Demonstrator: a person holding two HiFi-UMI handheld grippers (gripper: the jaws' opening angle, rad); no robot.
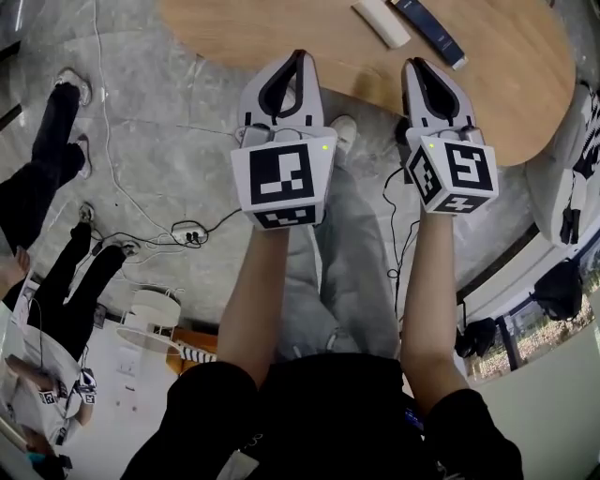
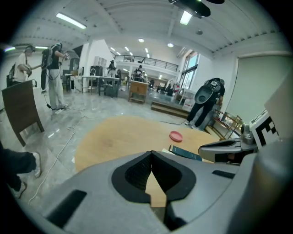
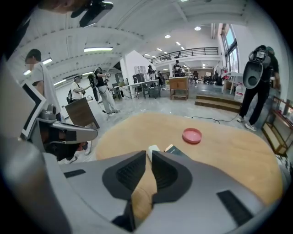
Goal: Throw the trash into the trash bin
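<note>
**Status.** The left gripper is clenched, tips meeting, with nothing between them. The right gripper is likewise closed and empty. Both hang side by side over the near edge of the table, pointing forward and down.

**Trash location.** Three loose items lie on the table, all apart from the jaws:
- a white bar
- a dark slab just beside it
- a pink disc further out

Which of them is the trash cannot be told. The white bar is the nearest candidate, ahead of the right gripper.

**Step in hand (judged): approach for the first pick**
1. Open the jaws before reaching the item; closed tips would only push it away.
2. Come in low, across the bar's narrow side, so that both pads seat on it.
3. Keep the other gripper clear of the slab.
4. Close only once the item sits between the pads.

**Not visible**
- The bin appears in no view; locate it before lifting.
- The head view cuts off the slab's far end and the far part of the table, and does not show the disc.
- Whether the disc is a lid or a shallow dish is too small to judge
</note>
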